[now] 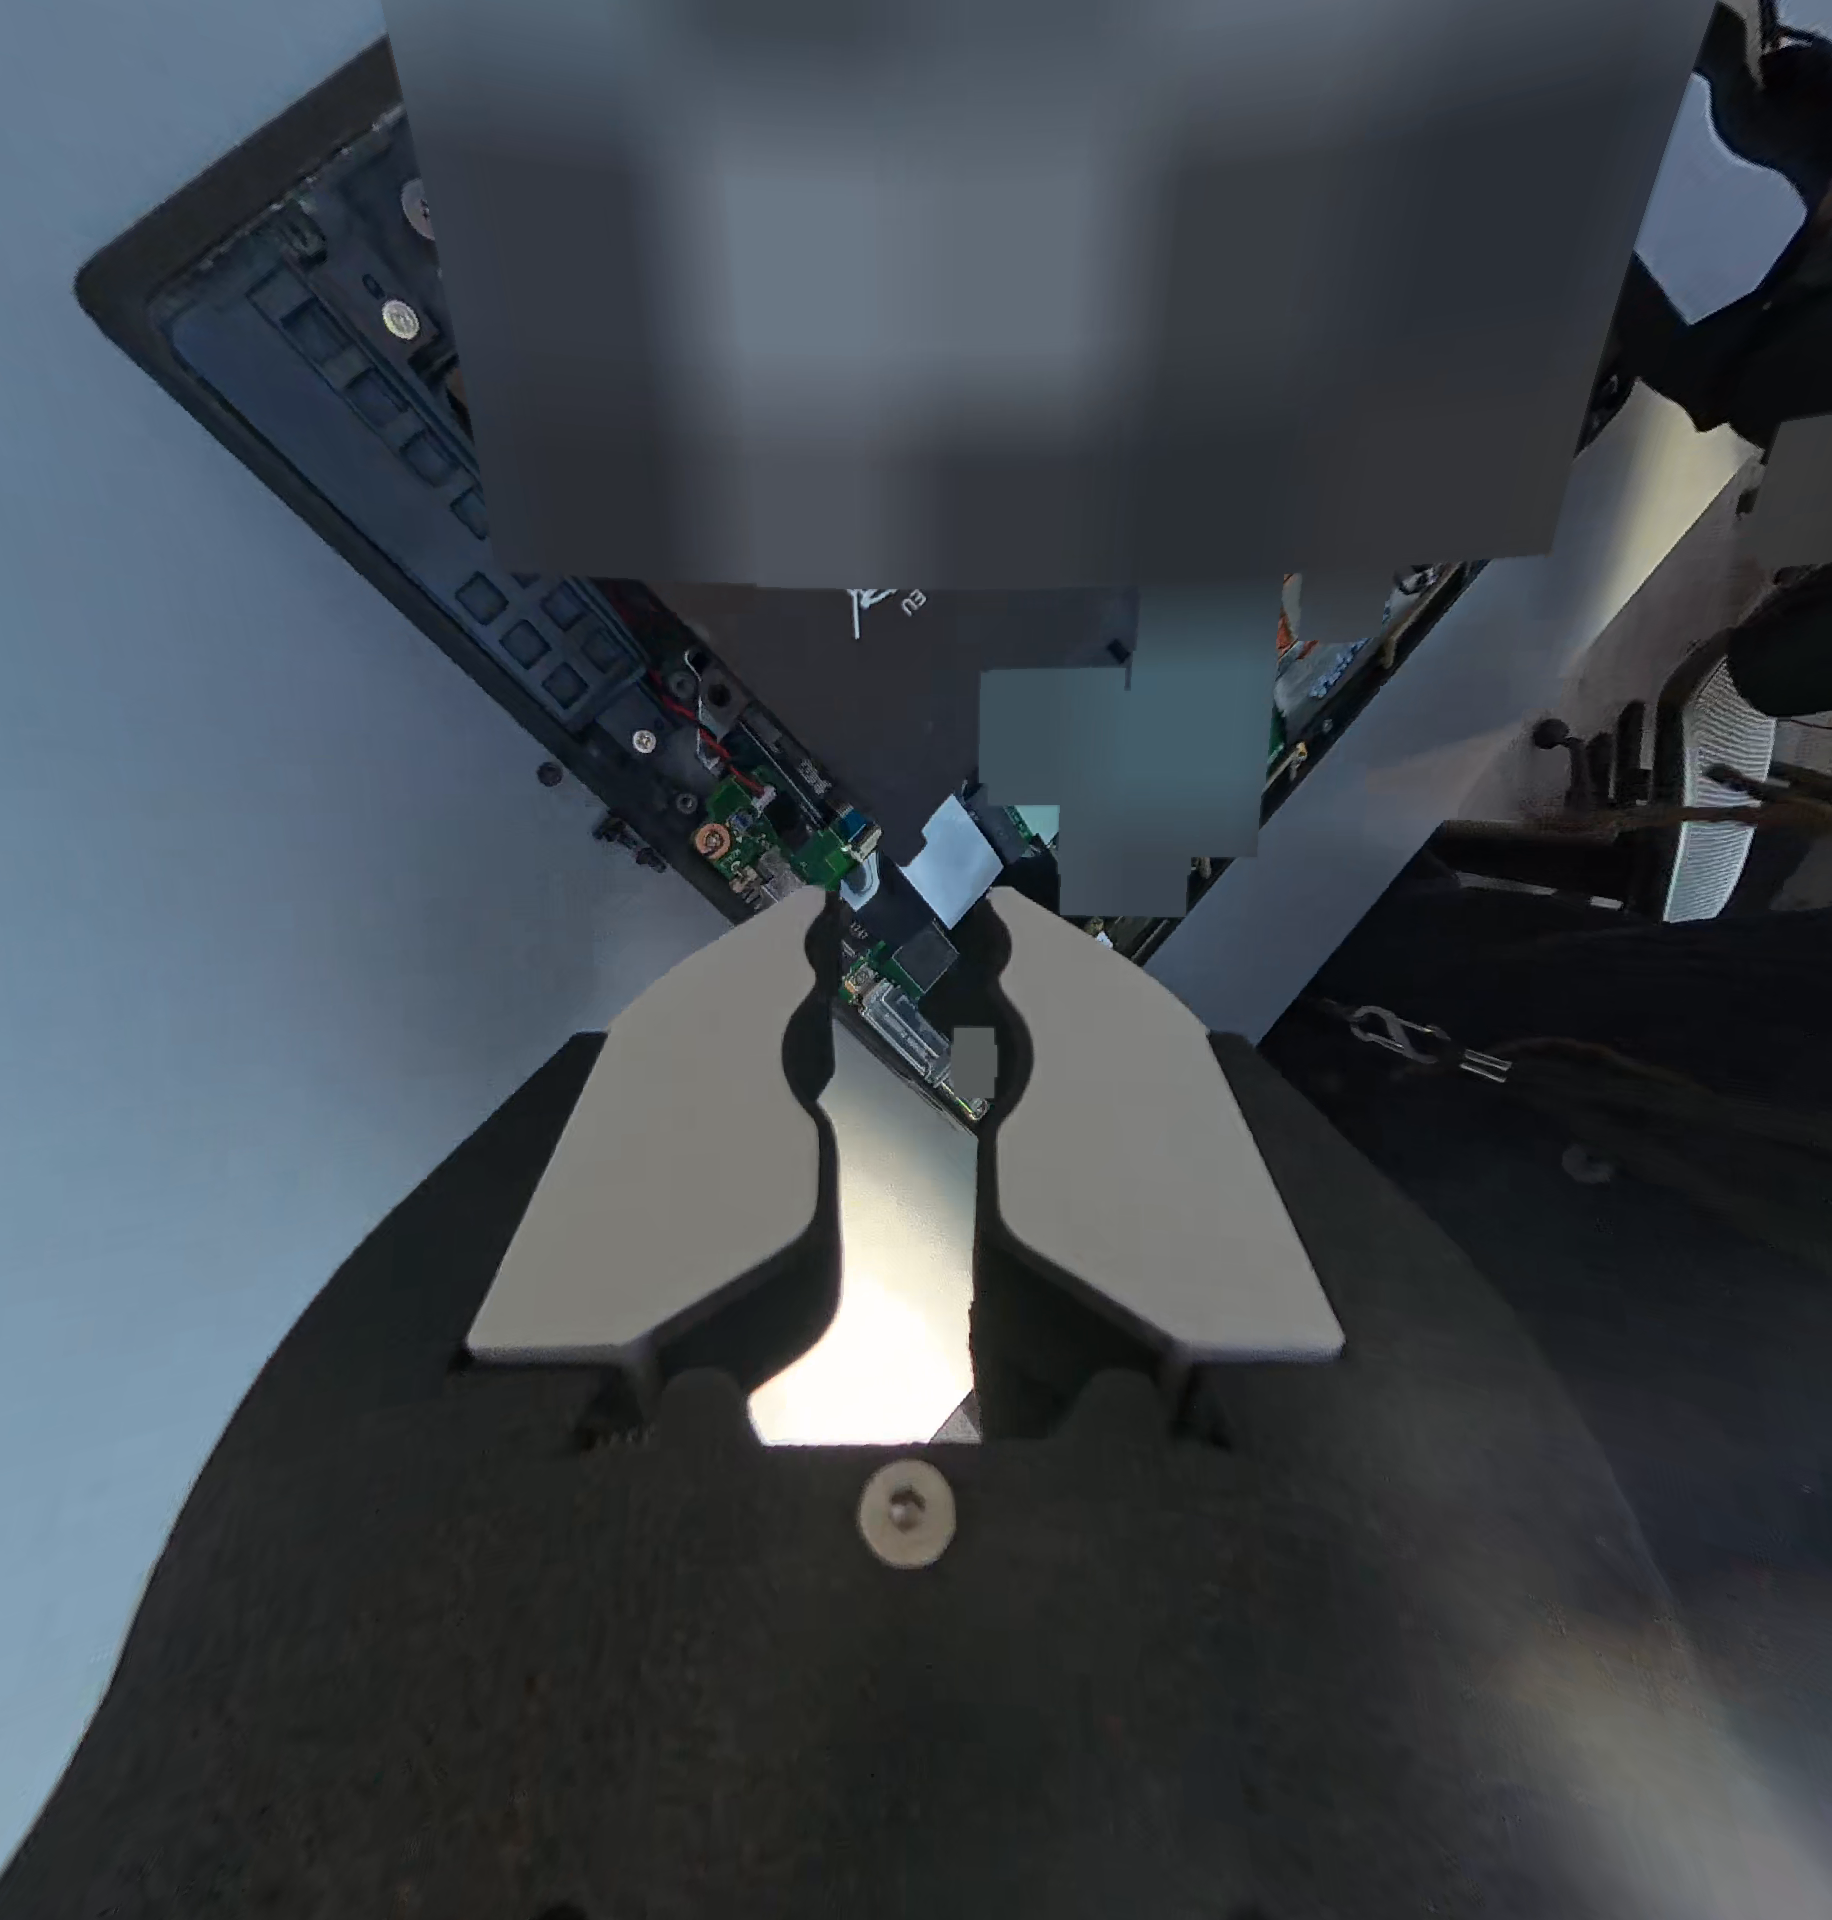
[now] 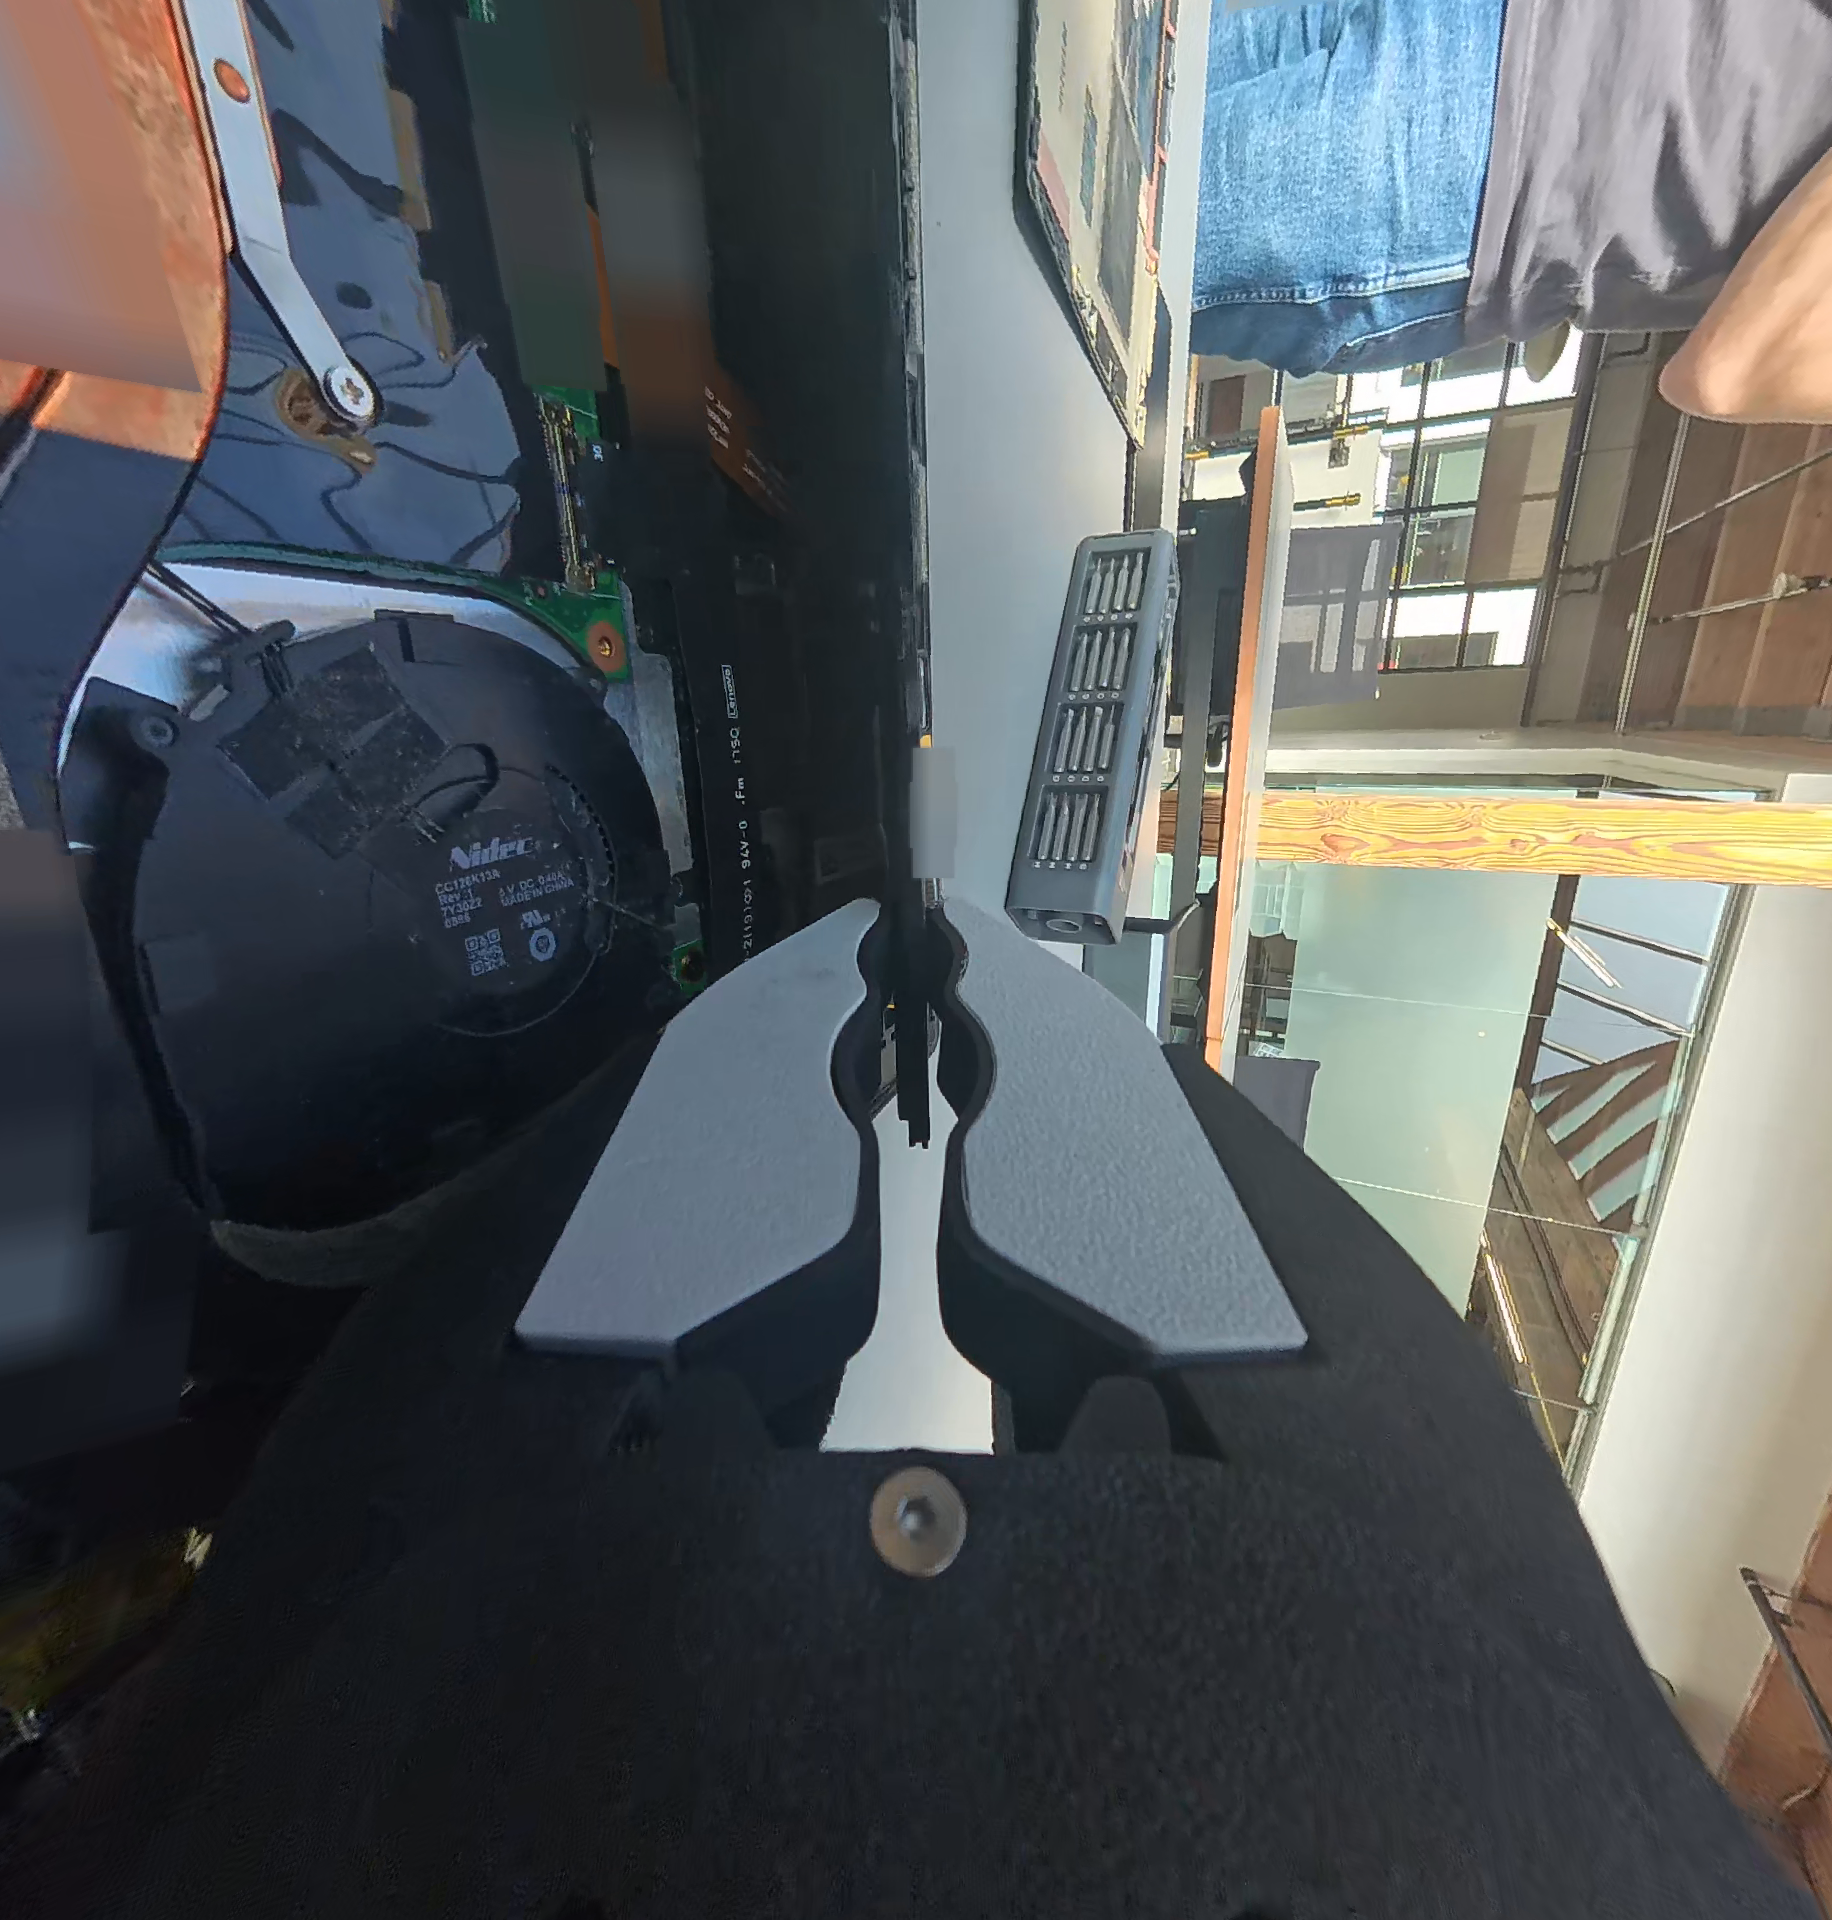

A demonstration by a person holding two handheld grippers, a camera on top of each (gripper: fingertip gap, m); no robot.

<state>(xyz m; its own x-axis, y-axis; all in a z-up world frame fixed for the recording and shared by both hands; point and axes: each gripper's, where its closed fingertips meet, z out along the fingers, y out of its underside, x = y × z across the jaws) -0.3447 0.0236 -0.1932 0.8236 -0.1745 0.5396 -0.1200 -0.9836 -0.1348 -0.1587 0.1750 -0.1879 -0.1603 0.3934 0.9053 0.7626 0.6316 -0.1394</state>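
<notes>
Pinching laptop [image 2: 808, 312] edge, right gripper [image 2: 912, 935] | left gripper [image 1: 907, 914] jaws parted, empty, over corner

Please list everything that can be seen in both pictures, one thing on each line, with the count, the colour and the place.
opened laptop: one, black, on white table
circuit boards: several, green, near laptop corner
cooling fan: one, black, inside laptop
screwdriver bit case: one, grey, on table beside laptop
person's jeans: blue, top right
left gripper: jaws apart, over laptop corner
right gripper: jaws narrowly around the laptop's thin black edge; contact unclear
</notes>
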